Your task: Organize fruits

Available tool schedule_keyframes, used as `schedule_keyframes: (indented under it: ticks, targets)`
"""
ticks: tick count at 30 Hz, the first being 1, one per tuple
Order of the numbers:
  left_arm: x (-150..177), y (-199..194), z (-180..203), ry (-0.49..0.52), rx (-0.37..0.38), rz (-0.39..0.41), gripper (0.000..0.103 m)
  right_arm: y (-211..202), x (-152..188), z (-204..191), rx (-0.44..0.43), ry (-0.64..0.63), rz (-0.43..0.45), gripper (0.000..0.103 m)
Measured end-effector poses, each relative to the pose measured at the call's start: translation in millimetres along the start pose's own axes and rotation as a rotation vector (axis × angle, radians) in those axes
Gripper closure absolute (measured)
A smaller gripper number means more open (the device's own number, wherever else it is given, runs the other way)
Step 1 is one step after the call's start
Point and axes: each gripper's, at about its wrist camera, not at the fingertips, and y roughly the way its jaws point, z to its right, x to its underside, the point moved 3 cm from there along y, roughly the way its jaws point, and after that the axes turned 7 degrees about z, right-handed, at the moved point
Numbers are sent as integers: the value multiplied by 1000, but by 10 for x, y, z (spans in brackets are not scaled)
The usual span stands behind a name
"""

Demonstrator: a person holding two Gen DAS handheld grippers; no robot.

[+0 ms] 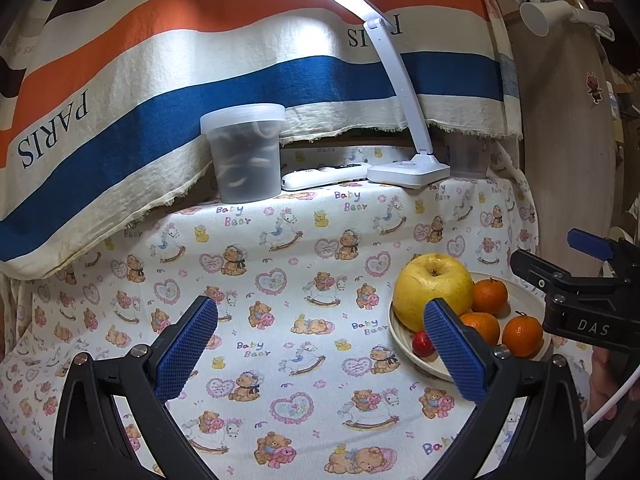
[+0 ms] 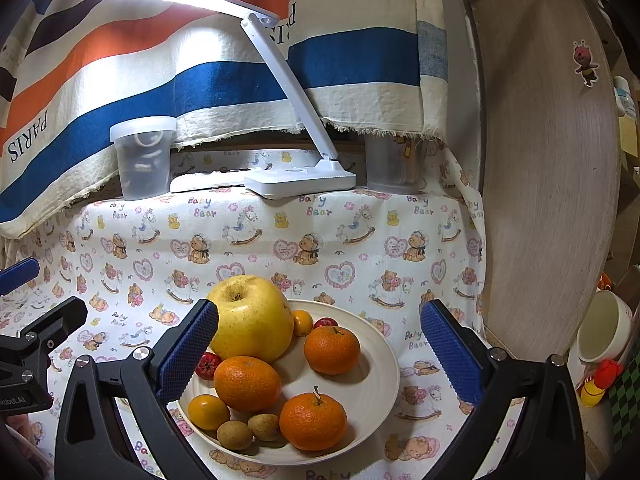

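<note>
Cream plate (image 2: 376, 364) on the bear-print cloth (image 2: 260, 248) over the counter holds a yellow apple (image 2: 252, 318) at 11 o'clock, three mandarins (image 2: 247, 383) mid-plate, two longans (image 2: 235, 435) at 6, small orange fruits, red berries. Right gripper (image 2: 319, 354) hovers over the plate, fingers (image 2: 188, 354) spread wide, empty. Left gripper (image 1: 320, 354) sits at the plate's 9 o'clock, fingers apart, empty. Desk lamp (image 2: 300, 182) and lidded tub (image 2: 142, 156) at 12.
</note>
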Motion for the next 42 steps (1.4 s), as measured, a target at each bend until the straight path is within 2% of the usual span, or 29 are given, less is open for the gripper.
schedule_keyframes:
  ticks: [42]
  targets:
    - [1, 7, -28, 15, -1, 2, 1, 7, 3, -4, -1, -2, -1, 1]
